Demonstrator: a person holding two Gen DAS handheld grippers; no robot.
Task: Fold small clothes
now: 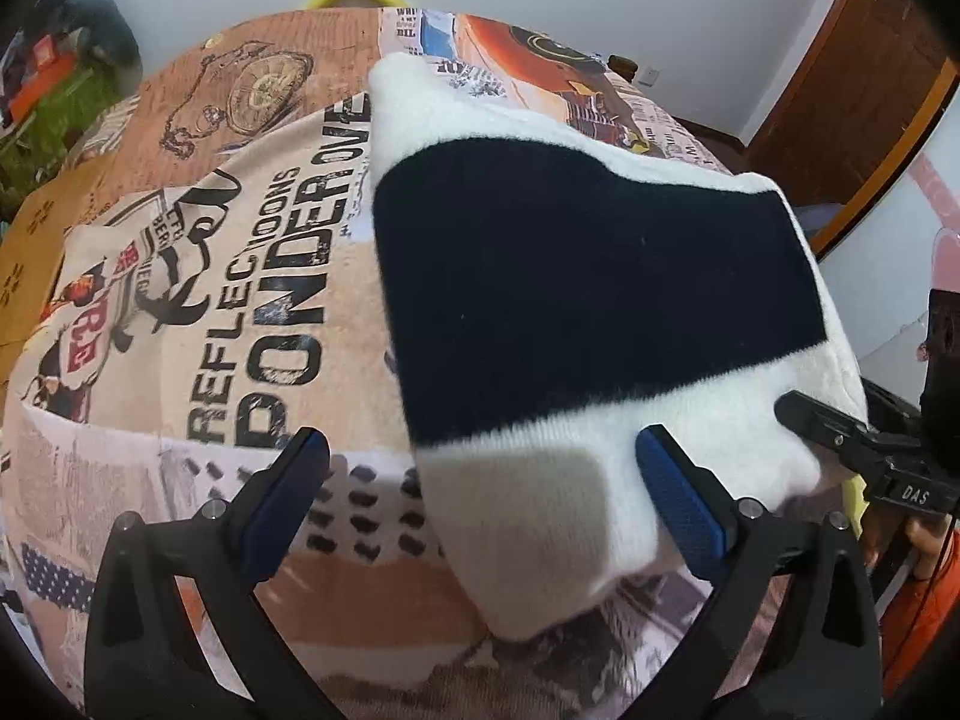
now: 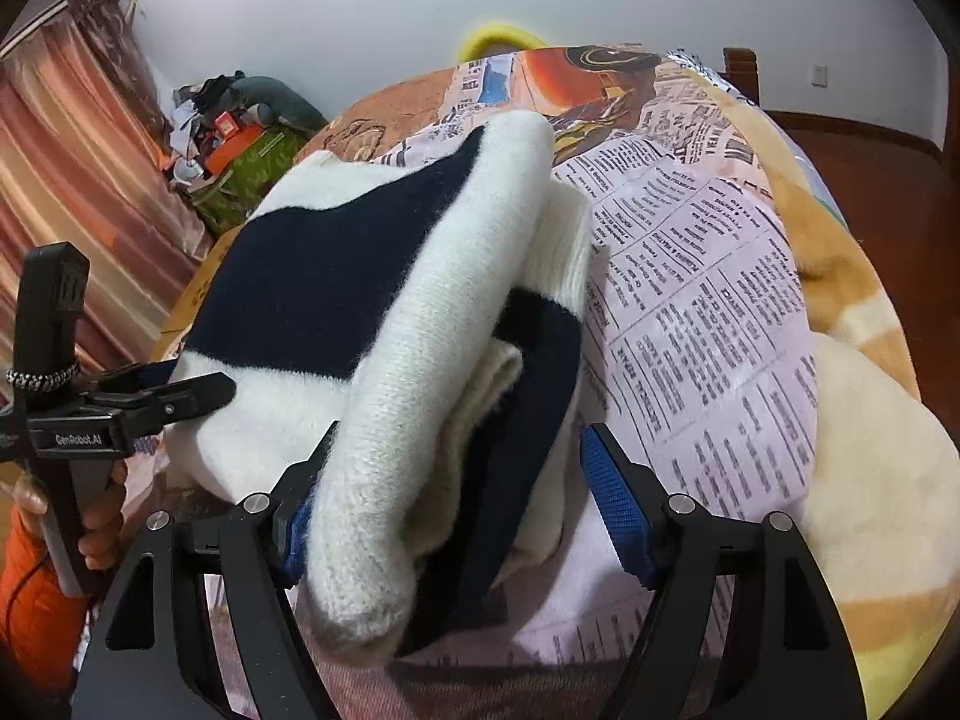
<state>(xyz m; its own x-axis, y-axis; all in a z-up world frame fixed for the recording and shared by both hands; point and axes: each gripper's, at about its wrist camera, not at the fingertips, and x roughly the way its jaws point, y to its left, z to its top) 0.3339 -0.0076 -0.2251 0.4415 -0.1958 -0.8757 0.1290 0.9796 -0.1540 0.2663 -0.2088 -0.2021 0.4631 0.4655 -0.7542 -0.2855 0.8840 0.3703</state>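
Note:
A folded white sweater with a broad navy band (image 1: 576, 276) lies on the printed bedsheet (image 1: 258, 276). My left gripper (image 1: 489, 480) stands wide open over the sweater's near white corner, and the right finger's blue pad (image 1: 678, 498) rests against the cloth. In the right wrist view the sweater (image 2: 384, 312) shows as a thick stack of layers. My right gripper (image 2: 456, 492) straddles the end of the stack. The stack hides its left pad, and its right pad (image 2: 612, 498) stands just off the cloth. The left gripper (image 2: 198, 396) touches the sweater's far side.
A newsprint-patterned sheet (image 2: 708, 312) covers the bed, with a cream and tan blanket (image 2: 870, 420) bunched at its right. A yellow thing (image 2: 498, 36) peeks over the far edge. A curtain (image 2: 78, 168) and a clutter pile (image 2: 240, 120) stand left. A hand in an orange sleeve (image 2: 36, 570) holds the left gripper.

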